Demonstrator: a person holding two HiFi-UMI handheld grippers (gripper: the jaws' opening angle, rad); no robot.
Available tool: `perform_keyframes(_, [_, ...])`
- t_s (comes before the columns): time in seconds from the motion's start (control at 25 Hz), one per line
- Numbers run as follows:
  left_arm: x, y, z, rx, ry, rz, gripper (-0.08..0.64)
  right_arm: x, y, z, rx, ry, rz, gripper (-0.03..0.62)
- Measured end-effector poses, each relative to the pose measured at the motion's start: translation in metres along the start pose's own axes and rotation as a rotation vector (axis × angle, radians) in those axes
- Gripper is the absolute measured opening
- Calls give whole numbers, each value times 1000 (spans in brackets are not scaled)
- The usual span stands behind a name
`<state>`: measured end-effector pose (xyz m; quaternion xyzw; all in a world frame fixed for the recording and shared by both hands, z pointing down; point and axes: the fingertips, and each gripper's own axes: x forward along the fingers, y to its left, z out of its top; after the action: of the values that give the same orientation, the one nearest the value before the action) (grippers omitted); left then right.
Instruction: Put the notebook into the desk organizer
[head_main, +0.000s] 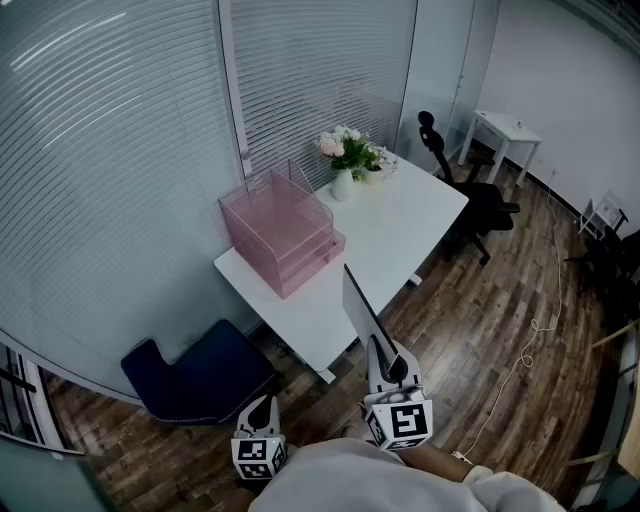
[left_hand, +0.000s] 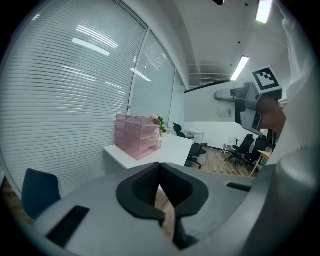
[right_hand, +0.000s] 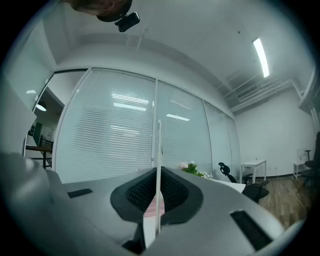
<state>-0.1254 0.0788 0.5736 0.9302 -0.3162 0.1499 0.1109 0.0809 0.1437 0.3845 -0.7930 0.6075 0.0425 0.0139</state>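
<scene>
The pink see-through desk organizer (head_main: 280, 230) stands at the left rear of the white desk (head_main: 400, 225), and it also shows far off in the left gripper view (left_hand: 136, 136). My right gripper (head_main: 385, 365) is shut on the notebook (head_main: 362, 312), held upright and edge-on in the air short of the desk's near corner. In the right gripper view the notebook (right_hand: 159, 165) rises as a thin pale edge from between the pads of the gripper (right_hand: 158, 200). My left gripper (head_main: 262, 410) hangs low at the left, shut and empty (left_hand: 161, 187), well short of the desk.
A vase of flowers (head_main: 345, 160) sits at the desk's far end. Behind the desk is a black office chair (head_main: 480, 200), and a blue chair (head_main: 195, 375) stands by the glass wall at the left. A small white table (head_main: 505, 135) is far right. A cable (head_main: 520, 360) lies on the wood floor.
</scene>
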Motion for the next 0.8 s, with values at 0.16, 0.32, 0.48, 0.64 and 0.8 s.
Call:
perform_keyframes(0.16, [5,-1,-3,-3,6,8,8,5,-4,-4,2,4,8,23])
perform_keyframes(0.32, [8,-7,-2,-1,9,18,8,6,-11,-5,9,7,17,23])
perform_keyframes(0.48, [18,-16,-3,-11,20,22,8,15,-21,-10,-7,16,35,23])
perform_keyframes(0.64, [29,-32,-6,-22,29,30,8,40,-37,1,-105,-14,61,23])
perform_keyframes(0.8, [39,-57,-15,-35,44,36,8,77,-58,18,-177,-47,85,23])
